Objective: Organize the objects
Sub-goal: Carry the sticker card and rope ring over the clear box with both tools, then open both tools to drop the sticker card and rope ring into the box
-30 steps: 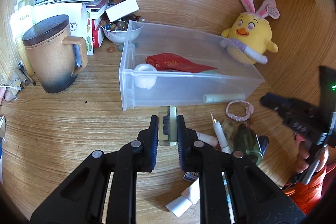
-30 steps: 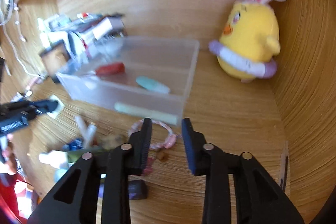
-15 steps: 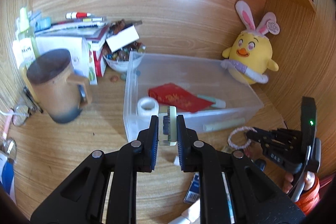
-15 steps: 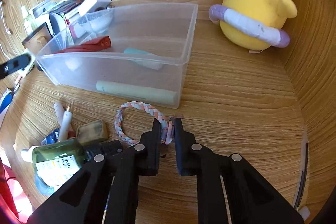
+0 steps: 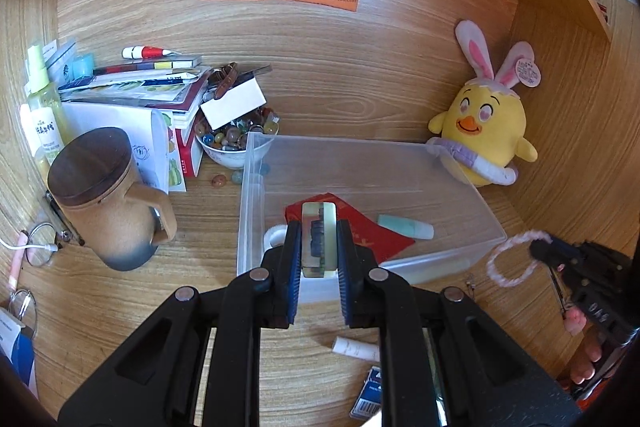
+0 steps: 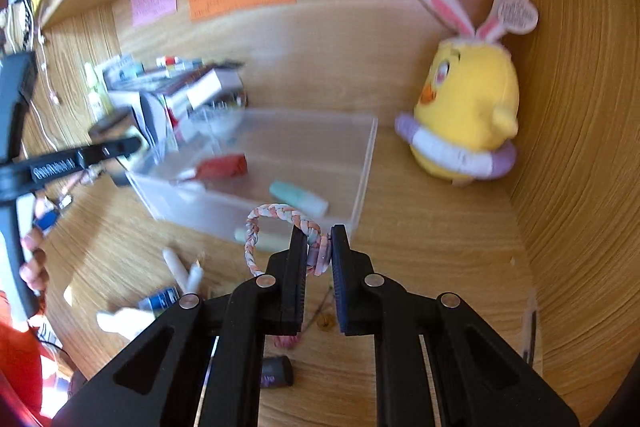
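Basically both tools are loaded for the bin: left tool clamped on block, right tool pinching bracelet, lifted off worktop.

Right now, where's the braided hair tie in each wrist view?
Left wrist: braided hair tie at far right, hanging off the desk from the right gripper, just right of the clear bin.
Right wrist: centre frame, pinched between the gripper's fingers, loop up and left, in front of the bin's near wall.
Shared landmark: yellow chick plush, behind the bin's right end.
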A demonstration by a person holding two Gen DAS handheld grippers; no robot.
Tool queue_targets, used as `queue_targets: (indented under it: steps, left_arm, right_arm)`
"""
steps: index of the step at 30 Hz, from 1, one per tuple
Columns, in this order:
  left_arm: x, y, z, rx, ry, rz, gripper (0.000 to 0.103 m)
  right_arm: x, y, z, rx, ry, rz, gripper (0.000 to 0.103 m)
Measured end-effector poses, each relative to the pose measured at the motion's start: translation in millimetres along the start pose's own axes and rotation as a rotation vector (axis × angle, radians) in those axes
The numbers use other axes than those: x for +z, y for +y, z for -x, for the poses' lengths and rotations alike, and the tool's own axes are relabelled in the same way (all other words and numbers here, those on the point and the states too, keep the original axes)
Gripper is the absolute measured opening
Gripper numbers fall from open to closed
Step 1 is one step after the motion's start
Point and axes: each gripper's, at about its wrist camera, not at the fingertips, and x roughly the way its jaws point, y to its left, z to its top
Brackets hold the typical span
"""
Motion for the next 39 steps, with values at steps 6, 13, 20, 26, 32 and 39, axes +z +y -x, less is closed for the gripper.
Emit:
queue_targets:
  steps: [6, 13, 20, 26, 32, 39]
  left_arm:
    - [8.4, -0.5, -13.3, 0.009, 0.016, -0.012, 0.016]
    - [11.0, -0.5, -33.9, 0.02, 0.045, -0.022, 0.016]
    - [8.8, 2.5, -55.7, 0.027, 0.087, -0.015, 0.016]
    - [5.3, 0.8, -62.4, 0.017, 0.102, -0.023, 0.016]
    - [3.6, -4.8, -65.7, 0.012, 0.119, -0.043, 0.021]
    - [3.1, -8.5, -53.4, 0.018, 0.087, -0.048, 0.055]
  right_arm:
    - [24.5, -0.3, -3.6, 0.001, -0.063, -0.02, 0.011]
    - [40.5, -4.5, -36.2, 0.016, -0.035, -0.03, 0.011]
    - [38.0, 2.0, -69.0, 0.045, 0.032, -0.02, 0.011]
    - [33.9, 7.9, -86.5, 0.059, 0.077, 0.002, 0.011]
    - [32.5, 11.7, -95.2, 0.067, 0.109, 0.017, 0.015]
    - [33.8, 11.0, -85.3, 0.067, 0.089, 0.015, 0.046]
